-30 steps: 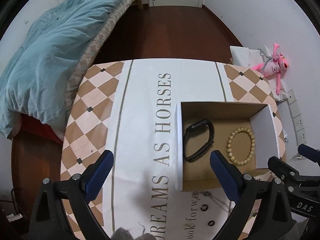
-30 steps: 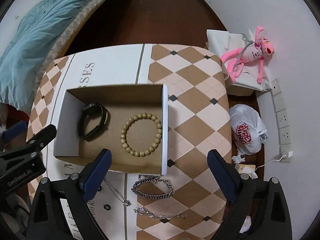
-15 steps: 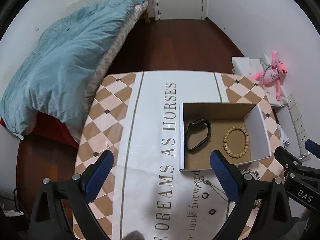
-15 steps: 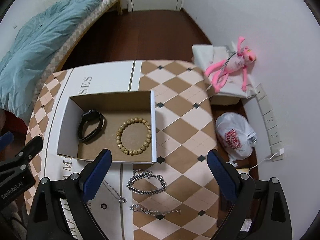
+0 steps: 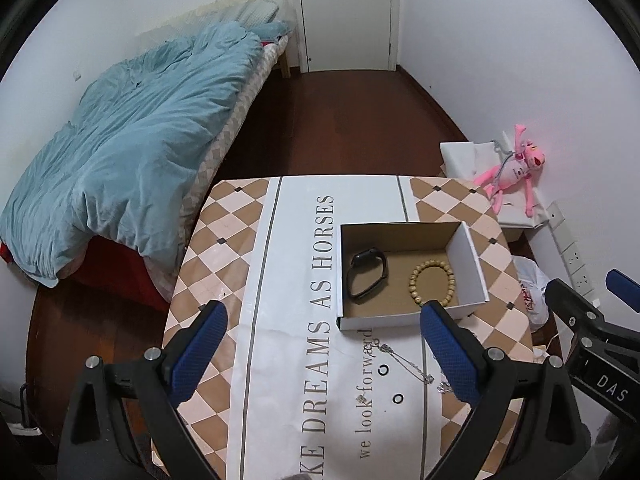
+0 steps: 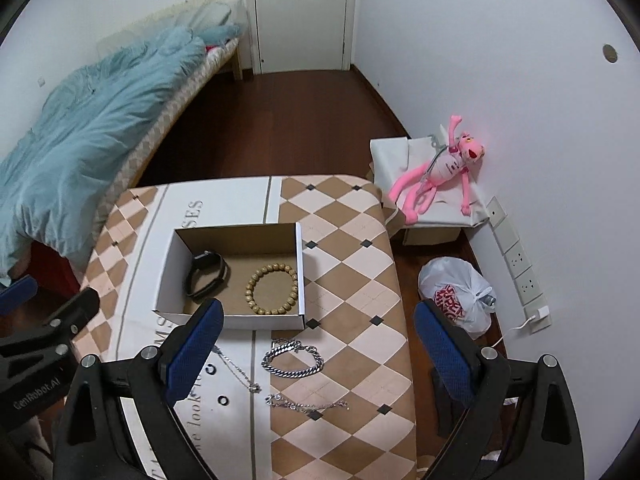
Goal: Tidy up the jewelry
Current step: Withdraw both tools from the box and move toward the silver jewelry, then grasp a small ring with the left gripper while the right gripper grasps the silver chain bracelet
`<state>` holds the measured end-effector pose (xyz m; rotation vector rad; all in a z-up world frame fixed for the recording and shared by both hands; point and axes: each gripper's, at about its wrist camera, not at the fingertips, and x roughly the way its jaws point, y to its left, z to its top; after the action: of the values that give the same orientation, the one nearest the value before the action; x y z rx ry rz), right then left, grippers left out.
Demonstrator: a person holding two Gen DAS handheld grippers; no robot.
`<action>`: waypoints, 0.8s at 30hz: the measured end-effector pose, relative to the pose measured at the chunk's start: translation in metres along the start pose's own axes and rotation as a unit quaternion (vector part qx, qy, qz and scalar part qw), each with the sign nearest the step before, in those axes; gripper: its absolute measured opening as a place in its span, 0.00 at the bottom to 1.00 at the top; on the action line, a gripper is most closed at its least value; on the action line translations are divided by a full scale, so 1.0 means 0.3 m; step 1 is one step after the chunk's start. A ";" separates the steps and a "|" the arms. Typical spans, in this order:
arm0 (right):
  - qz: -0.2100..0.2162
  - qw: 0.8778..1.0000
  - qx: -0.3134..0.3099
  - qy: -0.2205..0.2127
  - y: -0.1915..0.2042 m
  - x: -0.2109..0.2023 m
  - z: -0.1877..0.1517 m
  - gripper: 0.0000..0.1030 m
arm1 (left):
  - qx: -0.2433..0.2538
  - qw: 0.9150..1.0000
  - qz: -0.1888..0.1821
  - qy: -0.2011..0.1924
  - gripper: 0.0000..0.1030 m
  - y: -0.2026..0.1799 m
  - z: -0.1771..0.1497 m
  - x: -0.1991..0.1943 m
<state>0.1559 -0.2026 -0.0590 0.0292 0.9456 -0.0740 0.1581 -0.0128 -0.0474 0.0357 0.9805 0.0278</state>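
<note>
Cardboard box: watch, beads stowed; chains left outside, reachable. Both hand-held grippers held released, empty.

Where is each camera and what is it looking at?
Left wrist: sits on the left tongs, high over the table's left part, facing the box, bed and door; both blue fingers show, right tongs at right.
Right wrist: sits on the right tongs, above the chains, facing box and pink toy; left tongs at left.
Shared: box, beads, band.
</note>
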 end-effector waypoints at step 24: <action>0.074 0.982 0.092 0.148 -0.134 0.434 -0.469 0.78 | -0.006 0.992 0.052 0.112 0.96 0.021 -0.348 0.316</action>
<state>0.1149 -0.2411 -0.2467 0.2878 1.2289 -0.0200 0.1241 -0.0010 -0.1840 0.0742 1.2017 0.1362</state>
